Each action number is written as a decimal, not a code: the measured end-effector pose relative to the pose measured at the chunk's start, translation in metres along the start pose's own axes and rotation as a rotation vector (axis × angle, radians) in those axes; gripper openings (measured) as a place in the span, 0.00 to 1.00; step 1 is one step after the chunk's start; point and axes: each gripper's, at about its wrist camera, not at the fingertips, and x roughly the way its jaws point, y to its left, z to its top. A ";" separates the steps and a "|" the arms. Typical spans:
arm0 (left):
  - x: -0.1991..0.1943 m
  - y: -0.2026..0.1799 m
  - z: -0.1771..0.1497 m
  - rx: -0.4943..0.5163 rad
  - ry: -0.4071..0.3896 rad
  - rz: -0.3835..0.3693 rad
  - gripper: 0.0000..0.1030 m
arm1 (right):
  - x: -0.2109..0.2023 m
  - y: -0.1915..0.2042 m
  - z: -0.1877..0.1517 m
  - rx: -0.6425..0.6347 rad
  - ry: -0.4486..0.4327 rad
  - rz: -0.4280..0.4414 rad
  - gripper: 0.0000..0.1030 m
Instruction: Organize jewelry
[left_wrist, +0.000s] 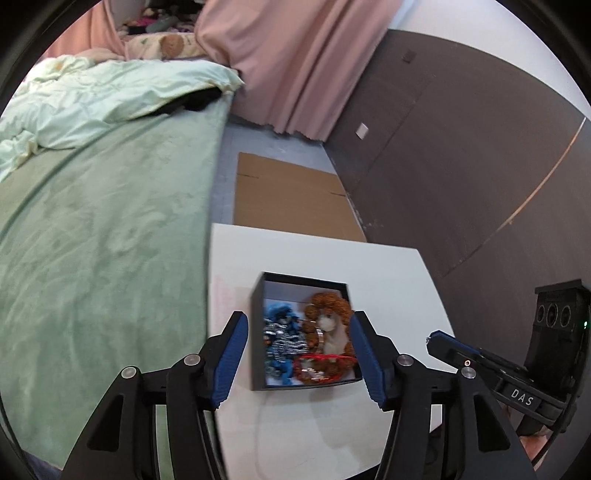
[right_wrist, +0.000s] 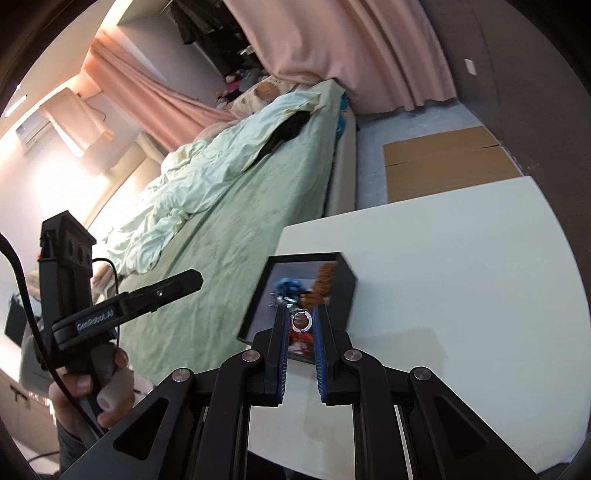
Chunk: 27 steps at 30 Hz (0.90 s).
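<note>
A small open black cardboard box with a pale lining (left_wrist: 258, 314) is sitting on a white rectangular tabletop (left_wrist: 388, 280), near the edge that faces a bed covered in a green plush blanket (left_wrist: 103, 229). The box is holding a blue fuzzy knitted charm (left_wrist: 282, 317), a brown curly-furred plush dog charm (left_wrist: 330, 314) and a red beaded bracelet (left_wrist: 319, 365), all crowded together and slightly blurred. The left gripper (left_wrist: 299, 354) is hovering over the box with its blue-padded jaws spread wide, one pad showing on either side of the box, gripping nothing. In the right wrist view, the right gripper (right_wrist: 300, 352) is reaching over the near end of the same box, its jaws drawn narrow, and a small silver metal ring (right_wrist: 302, 320) is showing between the tips; whether the pads are actually pinching it cannot be told. A flattened brown cardboard sheet (left_wrist: 291, 203) is lying on the grey floor beyond the table, and pink curtains (left_wrist: 295, 66) are hanging behind the bed.
</note>
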 end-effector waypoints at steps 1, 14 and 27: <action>-0.003 0.002 0.000 -0.001 -0.009 0.006 0.57 | 0.003 0.003 0.002 -0.001 0.008 0.011 0.14; -0.057 0.028 -0.003 -0.056 -0.144 0.044 0.96 | 0.025 0.014 0.012 0.069 0.070 0.027 0.76; -0.070 -0.023 -0.033 0.044 -0.150 -0.004 1.00 | -0.069 0.000 -0.030 0.080 -0.059 -0.086 0.76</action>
